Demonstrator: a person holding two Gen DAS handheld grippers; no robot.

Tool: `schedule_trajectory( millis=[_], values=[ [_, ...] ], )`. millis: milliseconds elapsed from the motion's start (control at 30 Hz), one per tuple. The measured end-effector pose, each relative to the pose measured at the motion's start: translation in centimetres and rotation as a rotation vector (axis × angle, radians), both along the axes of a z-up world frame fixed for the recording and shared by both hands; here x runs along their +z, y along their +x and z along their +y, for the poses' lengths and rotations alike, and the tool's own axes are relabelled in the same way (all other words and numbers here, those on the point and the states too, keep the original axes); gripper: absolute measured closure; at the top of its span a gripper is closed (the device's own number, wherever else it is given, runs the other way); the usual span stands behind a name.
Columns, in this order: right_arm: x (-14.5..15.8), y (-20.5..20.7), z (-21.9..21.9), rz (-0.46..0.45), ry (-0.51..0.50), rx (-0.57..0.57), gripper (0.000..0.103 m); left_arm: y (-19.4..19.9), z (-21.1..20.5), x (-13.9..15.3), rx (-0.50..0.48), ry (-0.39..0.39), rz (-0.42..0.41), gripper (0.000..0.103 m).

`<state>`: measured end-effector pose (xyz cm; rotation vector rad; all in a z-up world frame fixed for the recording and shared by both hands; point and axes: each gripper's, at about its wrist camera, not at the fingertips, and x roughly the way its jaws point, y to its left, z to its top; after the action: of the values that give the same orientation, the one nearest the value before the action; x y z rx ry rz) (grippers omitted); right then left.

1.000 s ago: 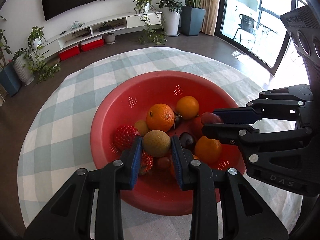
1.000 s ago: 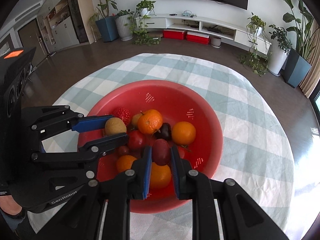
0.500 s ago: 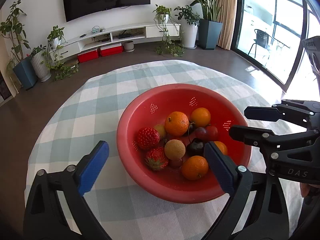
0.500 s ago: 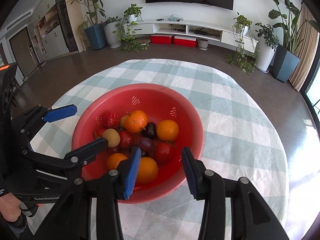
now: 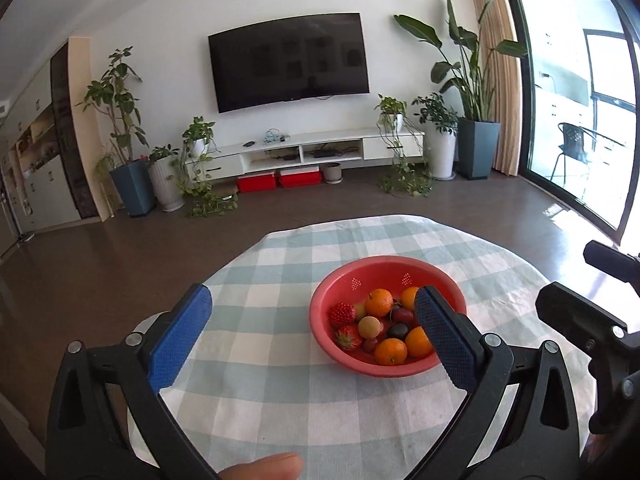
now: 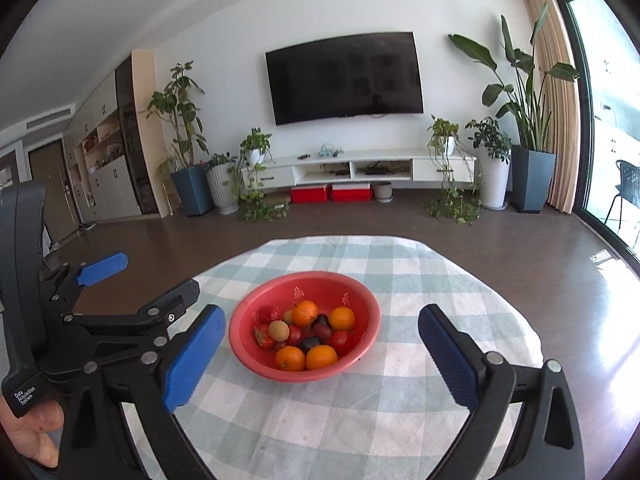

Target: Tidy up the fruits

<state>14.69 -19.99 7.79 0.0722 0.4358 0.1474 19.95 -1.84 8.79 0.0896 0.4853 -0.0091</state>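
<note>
Fruits (image 6: pixel 306 334) in bowl (image 6: pixel 360 300); both grippers' jaws gape, empty.

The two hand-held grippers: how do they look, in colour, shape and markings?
Both are alike. The left hand-held gripper and the right hand-held gripper have black angular linkage arms joined by silver rivets. Each finger ends in a blue textured pad. The left one's dark grey handle carries white lettering, "Data Acquisition System". No cables or sleeves show.

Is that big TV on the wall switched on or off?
Off, as far as the pictures show: the TV screen is dark in both views, with only faint reflections and no picture on it.
</note>
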Motion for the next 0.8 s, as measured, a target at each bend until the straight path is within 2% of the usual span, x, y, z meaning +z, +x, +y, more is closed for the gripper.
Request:
schedule_trajectory(
  millis=[167, 333, 633, 800],
  values=[
    [2.2, -3.1, 0.2, -0.062, -0.016, -0.027, 0.000, -1.9, 0.4, 2.1, -0.034, -0.054, 0.035, 0.000],
    [2.7, -4.9, 0.4, -0.064, -0.061, -0.064, 0.000, -4.0, 0.7, 3.1, -0.065, -0.113, 0.046, 0.000],
    [1.9, -7.2, -0.5, -0.034, -0.058, -0.092, 0.000, -6.2, -0.3, 2.6, -0.052, -0.078, 0.082, 0.000],
    [1.6, -7.7, -0.9, -0.022, -0.050, -0.110, 0.000, -6.0, -0.8, 1.9, -0.058, -0.068, 0.101, 0.000]
  ],
)
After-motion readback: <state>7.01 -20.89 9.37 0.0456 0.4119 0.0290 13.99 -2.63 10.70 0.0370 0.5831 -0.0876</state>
